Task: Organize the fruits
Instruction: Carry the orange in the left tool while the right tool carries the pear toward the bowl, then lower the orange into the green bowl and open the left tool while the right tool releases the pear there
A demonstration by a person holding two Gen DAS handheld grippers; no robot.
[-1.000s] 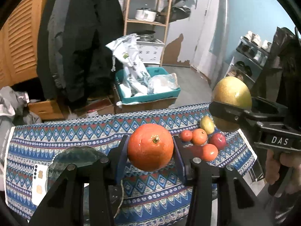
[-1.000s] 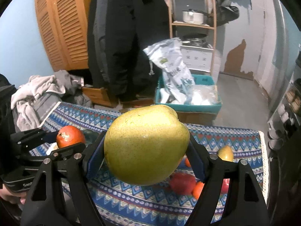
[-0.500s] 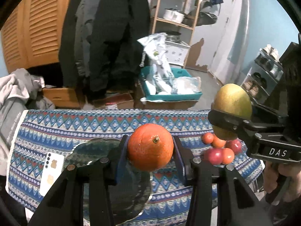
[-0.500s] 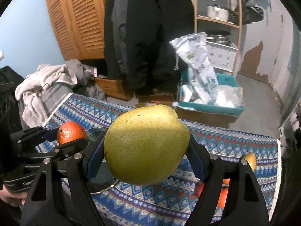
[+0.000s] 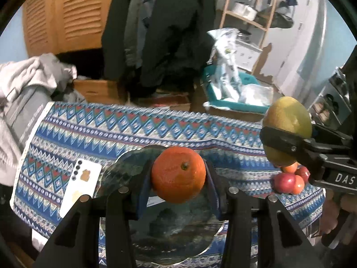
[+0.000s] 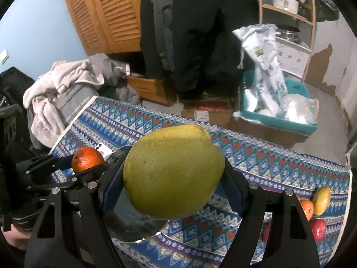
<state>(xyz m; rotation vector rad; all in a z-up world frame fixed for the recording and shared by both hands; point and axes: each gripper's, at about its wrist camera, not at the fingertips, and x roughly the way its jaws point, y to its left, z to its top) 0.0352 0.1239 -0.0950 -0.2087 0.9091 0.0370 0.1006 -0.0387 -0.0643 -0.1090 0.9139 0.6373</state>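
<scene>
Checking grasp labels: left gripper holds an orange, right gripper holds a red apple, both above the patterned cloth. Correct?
Not quite. The right gripper holds a large yellow-green fruit, not a red apple; the right wrist view shows it plainly. The rest stands: the left gripper holds the orange, both above the patterned cloth.

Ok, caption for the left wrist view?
Left gripper holds an orange over a glass plate; right gripper carries a pear.
</scene>
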